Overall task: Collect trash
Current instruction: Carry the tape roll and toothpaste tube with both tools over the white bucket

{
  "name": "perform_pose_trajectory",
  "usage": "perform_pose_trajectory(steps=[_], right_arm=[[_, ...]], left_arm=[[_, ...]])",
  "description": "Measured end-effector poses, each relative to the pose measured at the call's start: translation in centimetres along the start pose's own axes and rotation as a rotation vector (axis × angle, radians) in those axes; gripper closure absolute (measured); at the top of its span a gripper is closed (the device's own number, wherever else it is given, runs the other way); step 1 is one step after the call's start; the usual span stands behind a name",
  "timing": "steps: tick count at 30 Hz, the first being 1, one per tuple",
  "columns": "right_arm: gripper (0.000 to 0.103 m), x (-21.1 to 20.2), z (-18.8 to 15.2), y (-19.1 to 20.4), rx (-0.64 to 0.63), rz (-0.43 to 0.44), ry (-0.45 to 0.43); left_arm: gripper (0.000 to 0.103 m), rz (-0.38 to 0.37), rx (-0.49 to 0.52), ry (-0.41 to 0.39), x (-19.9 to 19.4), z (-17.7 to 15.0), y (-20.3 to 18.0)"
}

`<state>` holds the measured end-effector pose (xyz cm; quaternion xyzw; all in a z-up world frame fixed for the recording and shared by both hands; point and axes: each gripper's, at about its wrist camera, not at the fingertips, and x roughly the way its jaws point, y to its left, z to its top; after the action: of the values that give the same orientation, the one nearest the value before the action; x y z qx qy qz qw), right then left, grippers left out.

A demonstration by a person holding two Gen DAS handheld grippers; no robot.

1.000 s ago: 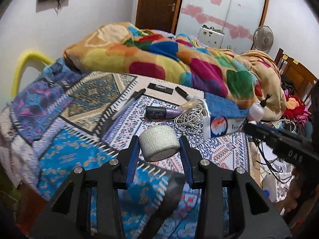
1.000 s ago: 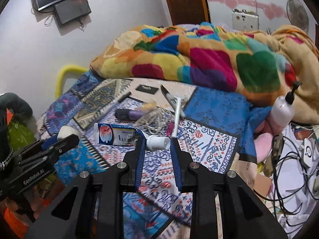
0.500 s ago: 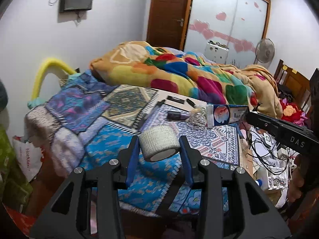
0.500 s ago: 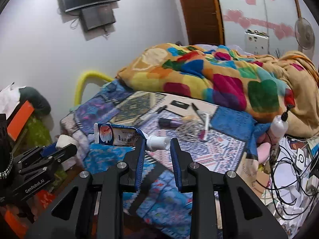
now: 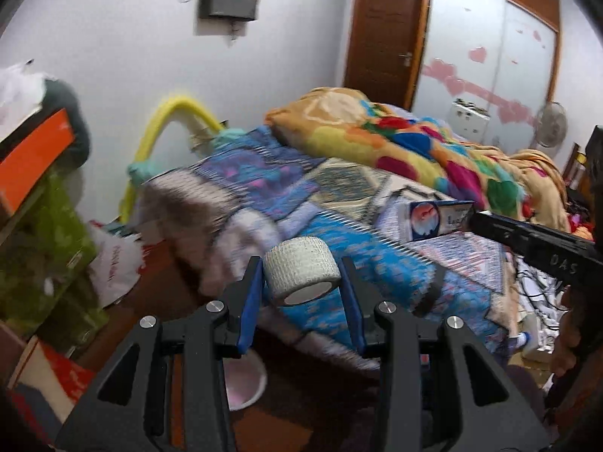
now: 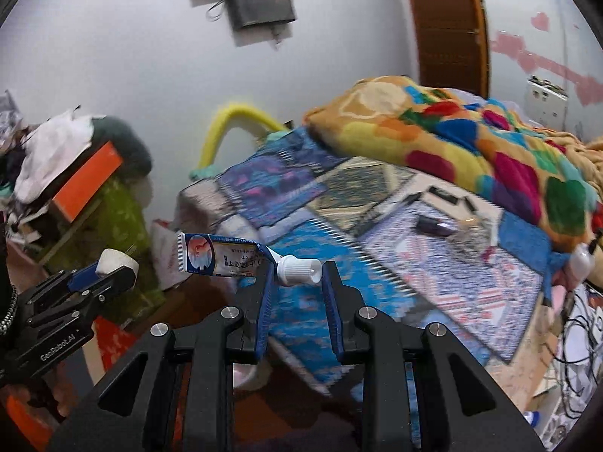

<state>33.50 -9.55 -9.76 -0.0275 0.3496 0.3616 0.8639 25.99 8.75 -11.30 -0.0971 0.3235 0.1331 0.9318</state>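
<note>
Left gripper [image 5: 301, 282] clamped a white bandage roll [image 5: 299, 272] between blue pads, off the bed's [image 5: 377, 263] corner. Right gripper [image 6: 297, 277] pinched a toothpaste tube [image 6: 222, 260] at its cap, above the floor.

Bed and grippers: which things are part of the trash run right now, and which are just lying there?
In hand:
- bandage roll in the left gripper
- toothpaste tube, cap in the right gripper

Lying about:
- purple tube on the bedspread
- coiled cable
- colourful blanket
</note>
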Motion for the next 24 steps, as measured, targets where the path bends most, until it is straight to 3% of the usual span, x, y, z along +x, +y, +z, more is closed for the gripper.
perform_pose_trajectory(steps=[11,24], right_arm=[[0.08,6.3,-2.3,8.6,-0.103,0.069,0.131],[0.08,15.3,-6.6,14.8,-0.22,0.071,0.33]], left_arm=[[0.064,0.091,-0.115,0.104,0.9,-5.2,10.2],[0.064,0.129,-0.251,0.3,6.4,-12.8,16.3]])
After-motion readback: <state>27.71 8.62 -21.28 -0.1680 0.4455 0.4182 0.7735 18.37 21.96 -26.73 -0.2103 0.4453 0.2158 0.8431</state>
